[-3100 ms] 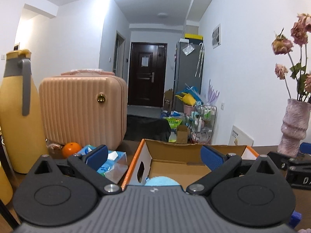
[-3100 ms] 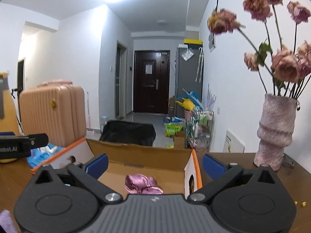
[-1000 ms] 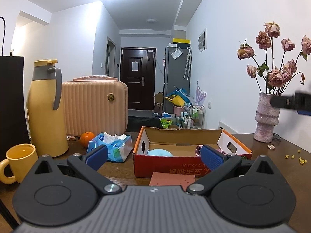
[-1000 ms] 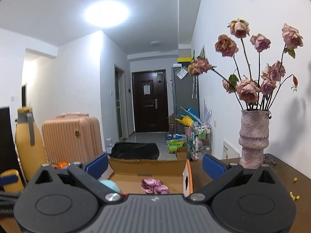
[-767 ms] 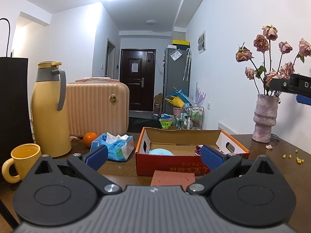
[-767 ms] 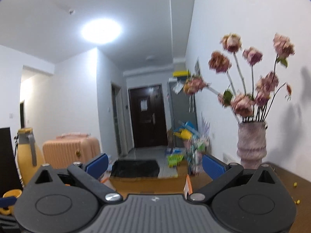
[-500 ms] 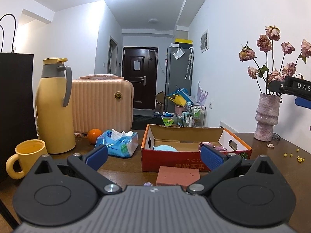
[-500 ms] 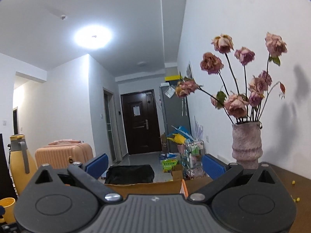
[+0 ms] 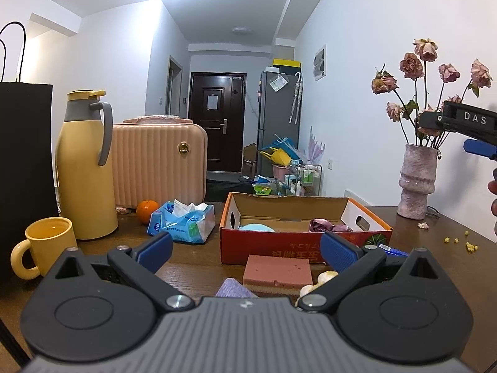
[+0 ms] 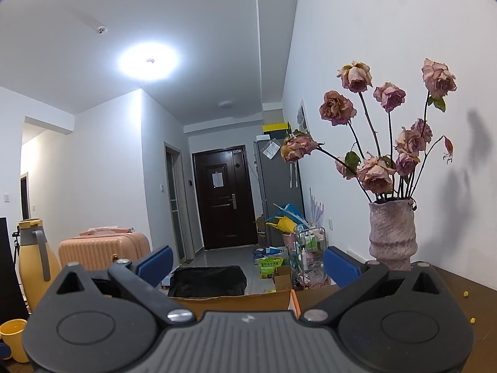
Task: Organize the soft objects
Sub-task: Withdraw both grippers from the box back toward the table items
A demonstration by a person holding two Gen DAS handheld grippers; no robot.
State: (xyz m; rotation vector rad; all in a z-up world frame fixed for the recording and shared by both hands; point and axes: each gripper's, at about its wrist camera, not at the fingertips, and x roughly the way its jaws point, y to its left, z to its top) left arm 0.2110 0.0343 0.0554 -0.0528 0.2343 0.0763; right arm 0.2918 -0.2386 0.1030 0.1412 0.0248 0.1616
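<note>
Sponge (image 9: pixel 277 271) lies on the desk (image 9: pixel 192 267), just before the box (image 9: pixel 298 247), its near edge cut off by the left hand-held gripper (image 9: pixel 245 251), spread wide and empty. A purple cloth (image 9: pixel 234 291) and a pale lump (image 9: pixel 313 284) peek out, mostly hidden. Right hand-held gripper (image 10: pixel 248 264), also agape and empty, tilts high; only the box rim (image 10: pixel 236 301) shows there.

On the table (image 9: pixel 192 267) in front of you, the cardboard box (image 9: pixel 298 250) sits in the middle, with the sponge (image 9: pixel 277 272) just before its near wall and the folded cloth (image 9: pixel 234 289) nearer still. Left of the box lie the tissue pack (image 9: pixel 181 222), orange (image 9: pixel 146 209), jug (image 9: pixel 84 168) and mug (image 9: pixel 43 245), with the suitcase (image 9: pixel 158 161) behind them. To your right, the vase (image 9: pixel 417 183) stands by the wall.
</note>
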